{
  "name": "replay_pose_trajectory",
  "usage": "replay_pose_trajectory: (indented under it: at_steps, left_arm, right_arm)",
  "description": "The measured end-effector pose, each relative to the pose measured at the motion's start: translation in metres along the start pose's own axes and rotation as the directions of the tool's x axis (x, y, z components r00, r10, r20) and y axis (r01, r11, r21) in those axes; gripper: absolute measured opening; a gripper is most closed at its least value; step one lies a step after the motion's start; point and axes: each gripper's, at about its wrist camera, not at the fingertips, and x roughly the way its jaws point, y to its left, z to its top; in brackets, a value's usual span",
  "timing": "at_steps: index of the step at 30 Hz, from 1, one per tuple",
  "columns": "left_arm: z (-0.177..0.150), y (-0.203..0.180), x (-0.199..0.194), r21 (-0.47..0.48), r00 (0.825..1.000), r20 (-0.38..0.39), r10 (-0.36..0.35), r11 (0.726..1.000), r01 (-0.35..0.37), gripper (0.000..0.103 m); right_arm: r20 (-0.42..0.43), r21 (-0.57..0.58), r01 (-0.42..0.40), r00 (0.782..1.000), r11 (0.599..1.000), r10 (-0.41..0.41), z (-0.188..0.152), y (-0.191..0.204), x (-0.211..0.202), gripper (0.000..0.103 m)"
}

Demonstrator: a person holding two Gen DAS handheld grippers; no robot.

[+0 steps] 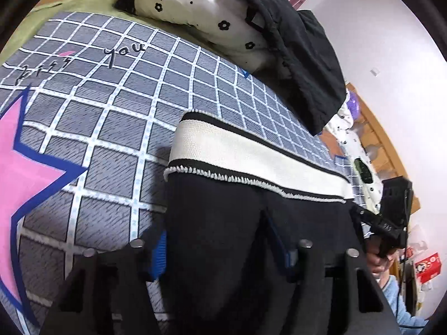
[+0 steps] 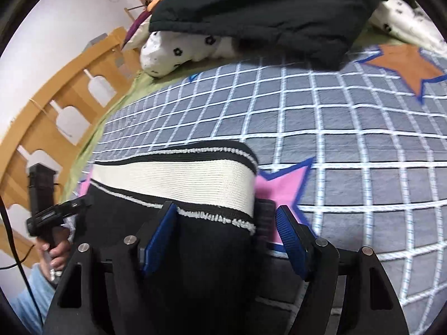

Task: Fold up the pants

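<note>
- The pants [image 1: 223,223] lie on the checked bedspread [image 1: 111,128], black cloth with a cream waistband [image 1: 245,156] edged in black and white trim; the waistband lies just ahead of both your tools.
- Your left gripper [image 1: 220,248] has black cloth filling the whole gap between its blue pads [image 1: 159,254]. The jaws stand partly apart, and both pads sit against the fabric, so it grips the pants just below the waistband.
- Your right gripper [image 2: 223,240] stands fairly wide. Its left pad [image 2: 159,240] lies against the black cloth at the trim; the right pad stands clear of the pants, with bedspread and a pink star [image 2: 282,192] showing in the gap. The waistband's end sits between the fingers but is not pinched.
- From the right wrist view your left hand [image 2: 53,254] shows at the far left, beside the pants' other edge.
- Farther ahead of the tools, a dark garment [image 2: 265,8] lies over a white flowered pillow [image 2: 173,50].
</note>
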Motion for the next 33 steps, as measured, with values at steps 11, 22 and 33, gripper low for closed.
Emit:
replay_pose_trajectory:
  at_steps: [11,22,33]
  left_arm:
    - [0.05,-0.048,-0.016,0.114,0.992,0.123,0.012,0.993,-0.026,0.029]
    - [0.048,-0.059,-0.009,0.18,0.953,0.156,0.258,0.942,-0.285,0.053]
    - [0.066,-0.088,0.062,0.353,0.913,0.125,0.389,0.842,-0.408,0.049]
  right_arm:
    - [0.163,-0.059,-0.033,0.986,0.998,0.042,0.031,0.024,-0.039,0.021]
    - [0.168,-0.178,0.262,0.958,0.948,-0.233,0.042,0.027,-0.025,0.041]
    - [0.2,-0.259,0.341,0.934,0.904,-0.296,0.049,0.045,0.031,0.03]
